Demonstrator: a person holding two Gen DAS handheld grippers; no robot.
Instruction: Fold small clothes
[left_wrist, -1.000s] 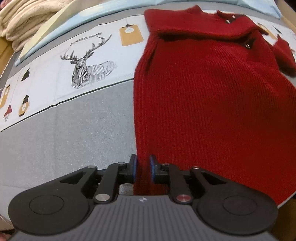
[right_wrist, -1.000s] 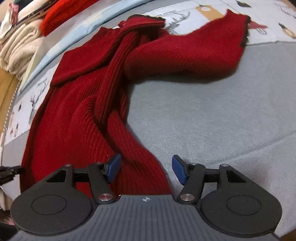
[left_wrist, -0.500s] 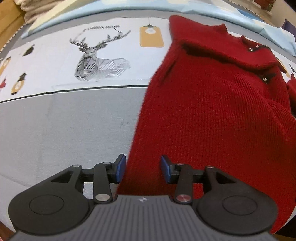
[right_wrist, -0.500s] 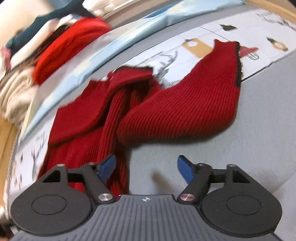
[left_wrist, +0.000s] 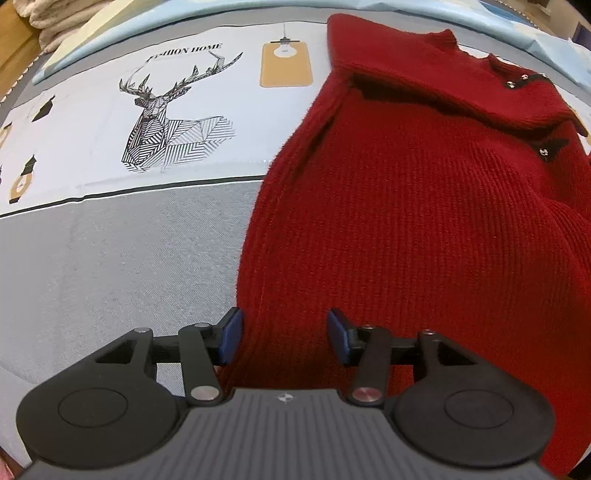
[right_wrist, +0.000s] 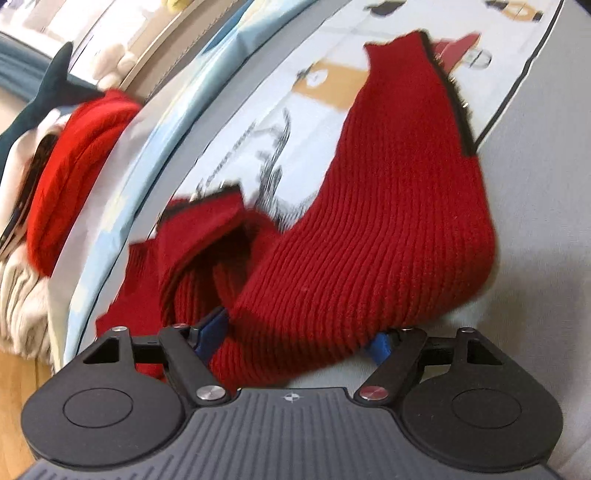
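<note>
A dark red knit sweater (left_wrist: 424, 221) lies flat on the grey bedcover (left_wrist: 110, 258), collar and buttons at the far right. My left gripper (left_wrist: 284, 334) hangs over its near left edge with the jaws opening; the hem runs between the blue pads (left_wrist: 231, 334), which stand apart from it. In the right wrist view a bunched sleeve (right_wrist: 369, 240) of the sweater, with a black cuff edge, fills the gap of my right gripper (right_wrist: 295, 339). Those jaws are wide and closing, and the sleeve partly hides both pads.
A white printed cloth with a deer drawing (left_wrist: 166, 122) lies across the far part of the surface. Beyond it sit a folded bright red knit (right_wrist: 74, 166), cream knitwear (right_wrist: 22, 302) and a dark teal plush (right_wrist: 48, 92). A wooden floor strip shows at left.
The left jaws have spread from nearly shut on the sweater's hem to well apart. The right gripper swung right along the sweater and rolled; the sleeve now sits between its fingers.
</note>
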